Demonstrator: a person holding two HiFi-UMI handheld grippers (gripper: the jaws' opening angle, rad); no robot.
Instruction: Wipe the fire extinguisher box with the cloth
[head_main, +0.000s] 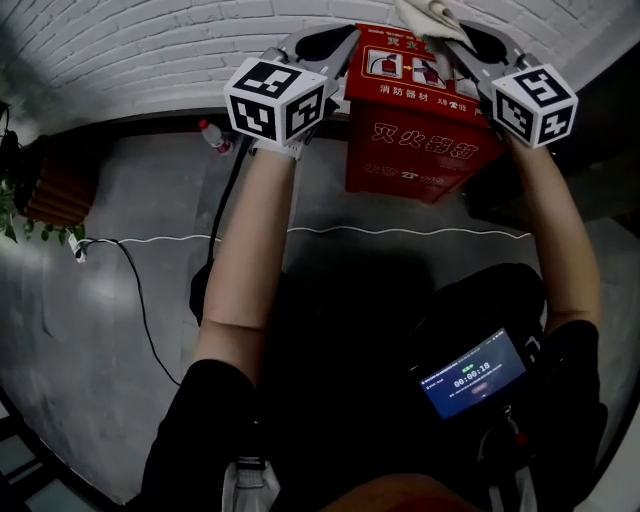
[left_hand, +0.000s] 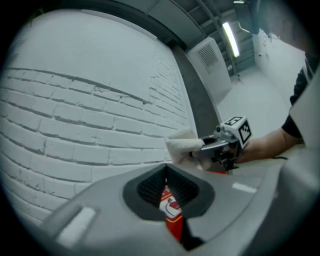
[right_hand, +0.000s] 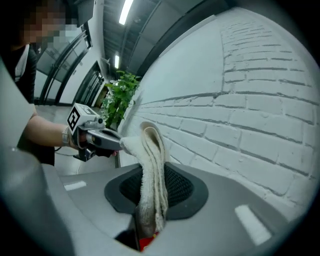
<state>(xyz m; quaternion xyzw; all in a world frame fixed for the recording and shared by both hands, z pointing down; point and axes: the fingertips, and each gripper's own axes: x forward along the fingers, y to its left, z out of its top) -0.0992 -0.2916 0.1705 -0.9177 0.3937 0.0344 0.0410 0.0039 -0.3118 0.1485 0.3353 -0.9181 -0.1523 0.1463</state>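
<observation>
The red fire extinguisher box (head_main: 420, 130) stands on the floor against the white brick wall (head_main: 150, 50). A white cloth (head_main: 425, 14) lies over its top back edge, and my right gripper (head_main: 452, 36) is shut on it. In the right gripper view the cloth (right_hand: 152, 175) hangs folded between the closed jaws, with a sliver of red below. My left gripper (head_main: 345, 40) hovers at the box's top left corner. Its jaws are shut and hold nothing; a strip of the red box (left_hand: 172, 215) shows through the slit. The left gripper view also shows the cloth (left_hand: 182, 145) and the right gripper (left_hand: 200, 152).
A plastic bottle (head_main: 213, 135) with a red cap stands on the grey floor left of the box. A white cable (head_main: 150, 240) runs across the floor. A potted plant (head_main: 40, 190) is at the far left. A handheld screen (head_main: 472, 375) sits by the person's lap.
</observation>
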